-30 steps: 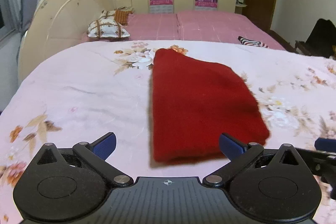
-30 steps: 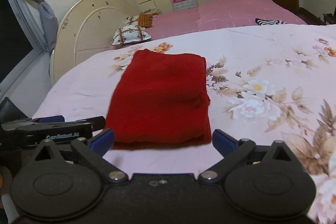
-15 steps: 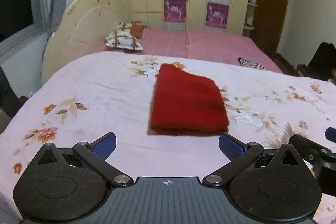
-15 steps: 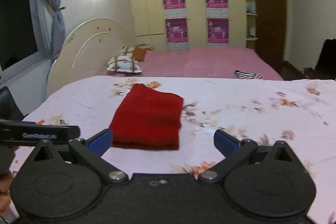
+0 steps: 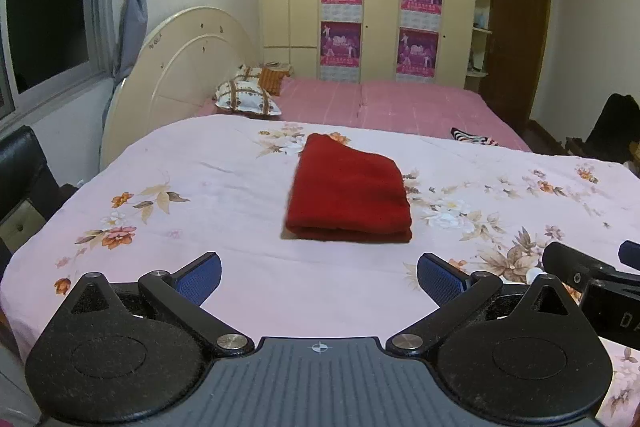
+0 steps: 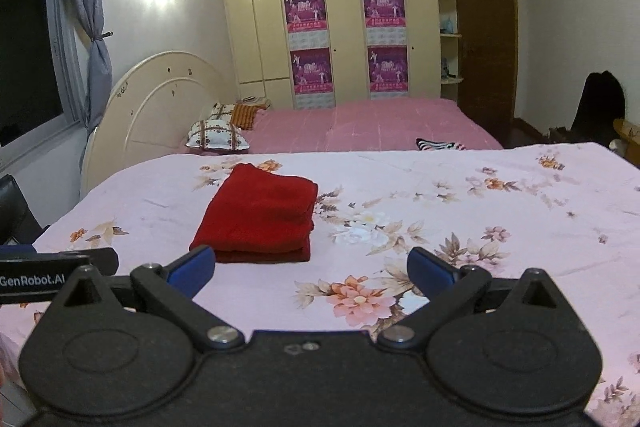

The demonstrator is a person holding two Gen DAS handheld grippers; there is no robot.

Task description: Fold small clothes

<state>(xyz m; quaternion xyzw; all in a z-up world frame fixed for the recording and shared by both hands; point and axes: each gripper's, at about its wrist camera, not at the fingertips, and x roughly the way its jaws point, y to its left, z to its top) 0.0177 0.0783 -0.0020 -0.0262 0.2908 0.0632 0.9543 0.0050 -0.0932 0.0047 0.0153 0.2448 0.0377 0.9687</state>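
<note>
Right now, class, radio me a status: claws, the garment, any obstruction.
Left claw open, empty. Right claw open, empty. Red garment folded flat on floral bedsheet, clear of both claws. Nothing in the way.

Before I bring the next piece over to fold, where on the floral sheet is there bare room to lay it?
The widest bare stretch of the floral sheet lies right of the folded red cloth, running to the sheet's right edge. A narrower strip sits left of the cloth, toward the headboard. The near edge is crowded by the open left gripper and right gripper.
</note>
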